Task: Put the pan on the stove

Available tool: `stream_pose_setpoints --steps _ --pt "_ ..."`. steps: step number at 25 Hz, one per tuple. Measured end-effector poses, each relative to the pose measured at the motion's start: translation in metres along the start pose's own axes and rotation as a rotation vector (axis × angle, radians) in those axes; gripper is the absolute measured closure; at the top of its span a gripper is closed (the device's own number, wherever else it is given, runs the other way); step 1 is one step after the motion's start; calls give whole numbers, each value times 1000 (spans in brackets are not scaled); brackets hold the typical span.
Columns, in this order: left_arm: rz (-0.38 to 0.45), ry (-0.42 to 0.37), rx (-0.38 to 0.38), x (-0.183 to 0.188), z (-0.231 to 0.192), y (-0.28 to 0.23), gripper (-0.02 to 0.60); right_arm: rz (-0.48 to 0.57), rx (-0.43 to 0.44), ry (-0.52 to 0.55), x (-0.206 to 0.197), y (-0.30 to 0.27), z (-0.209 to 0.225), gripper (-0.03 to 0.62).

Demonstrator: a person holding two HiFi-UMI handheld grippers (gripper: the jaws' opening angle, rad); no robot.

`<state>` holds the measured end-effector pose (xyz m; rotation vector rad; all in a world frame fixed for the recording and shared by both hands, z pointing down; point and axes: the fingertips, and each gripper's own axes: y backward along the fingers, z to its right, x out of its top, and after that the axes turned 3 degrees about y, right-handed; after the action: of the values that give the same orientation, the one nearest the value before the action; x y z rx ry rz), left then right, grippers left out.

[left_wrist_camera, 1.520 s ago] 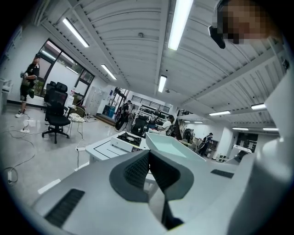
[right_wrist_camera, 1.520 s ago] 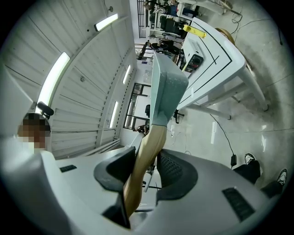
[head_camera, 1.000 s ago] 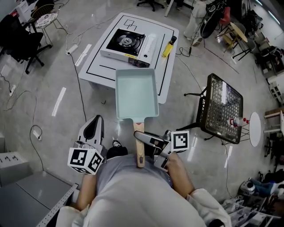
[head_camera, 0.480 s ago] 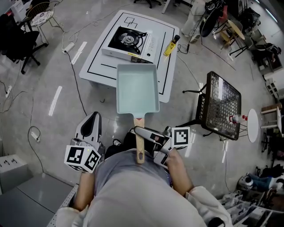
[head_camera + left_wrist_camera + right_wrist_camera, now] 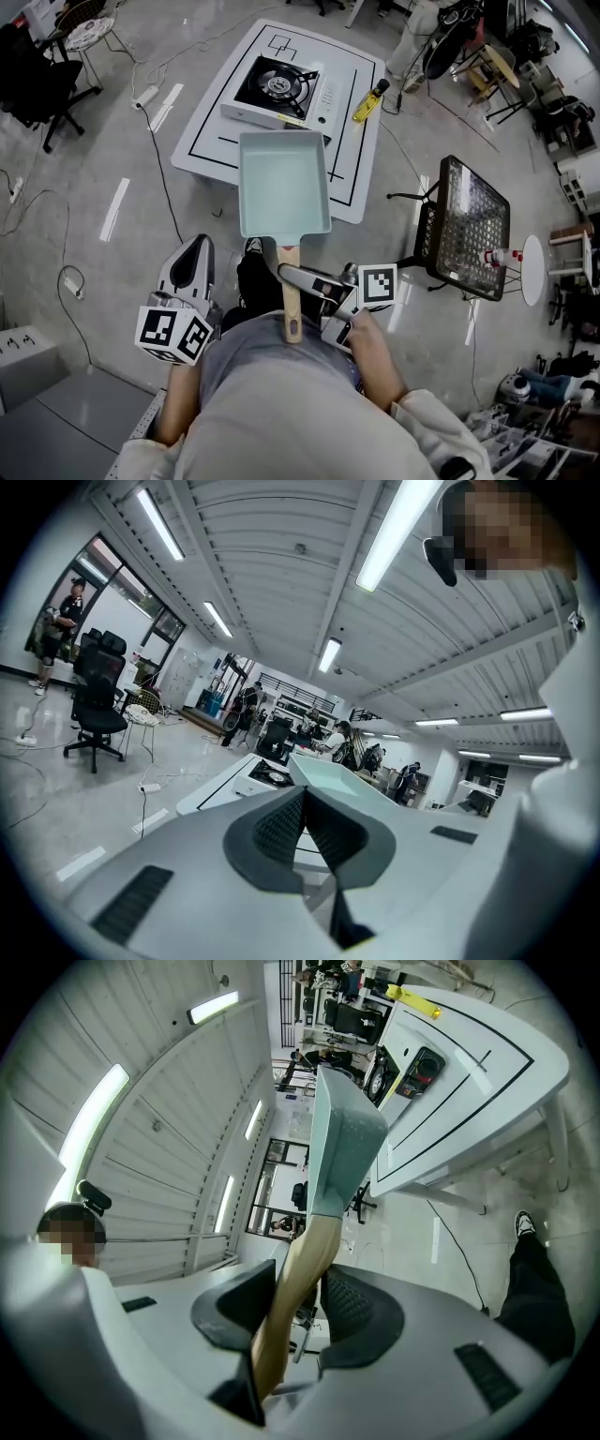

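The pan [image 5: 284,183], a pale teal rectangular one, sits at the centre of the head view, carried in the air with its open side up. Its far rim overlaps the near edge of the white table [image 5: 211,131] in the picture. It is not on the stove [image 5: 278,89], which stands on that table just above the pan in the frame, at upper centre. The pan's wooden handle [image 5: 290,291] runs down the frame towards my body. My right claw [image 5: 292,278] crosses the handle from the right, and in the right gripper view both pads close on the wood, so this claw holds the pan by its handle. My left claw [image 5: 197,248] sits at lower left of the head view, well apart from the pan; its own view shows the pads together with nothing between them. A yellow bottle [image 5: 369,101] lies on the table to the right of the stove. A black mesh stand [image 5: 469,230] is on the floor at the right of the frame.
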<state>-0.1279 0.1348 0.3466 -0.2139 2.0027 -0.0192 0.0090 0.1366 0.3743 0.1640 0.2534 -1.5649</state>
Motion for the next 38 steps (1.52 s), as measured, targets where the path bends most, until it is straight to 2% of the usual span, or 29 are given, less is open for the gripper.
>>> stream_pose_setpoints --steps 8,20,38 --pt "-21 -1 -4 13 -14 -25 583 0 2 -9 25 -18 3 439" --pt "-61 4 -2 29 -39 -94 583 17 7 -36 81 -38 27 436" --pt "-85 -62 -25 68 -58 -199 583 35 10 -20 183 -68 58 436"
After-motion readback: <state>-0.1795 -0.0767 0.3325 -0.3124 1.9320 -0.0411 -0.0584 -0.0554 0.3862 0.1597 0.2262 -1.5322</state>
